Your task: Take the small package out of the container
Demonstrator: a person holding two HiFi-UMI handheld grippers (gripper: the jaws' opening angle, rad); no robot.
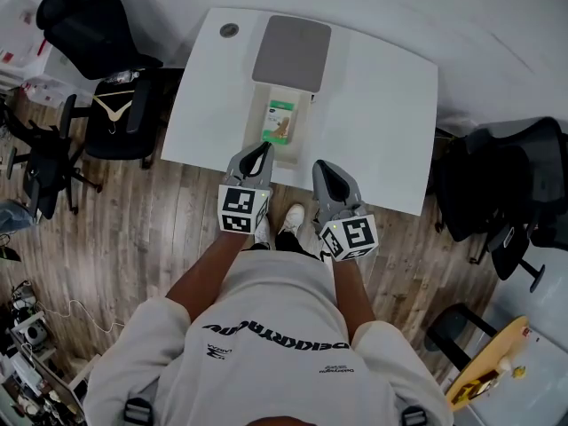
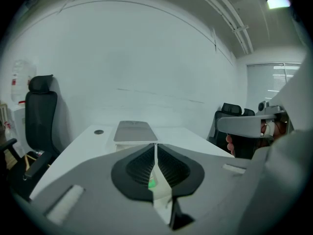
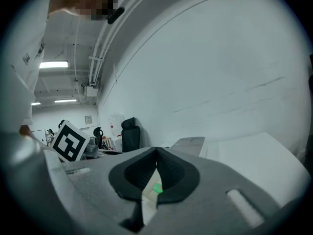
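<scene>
Package (image 1: 280,122): flat, green-white, brown picture, in container (image 1: 257,114) by table's (image 1: 382,122) near edge. Open tabletop either side. Left gripper (image 1: 264,146), right gripper (image 1: 321,167) there, jaws together, empty.

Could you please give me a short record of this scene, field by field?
surface: white table
container: open, on the table, grey lid behind it
contents: small package with green label, inside
left gripper: shut, empty, at the container's near end
right gripper: shut, empty, by the table's near edge
</scene>
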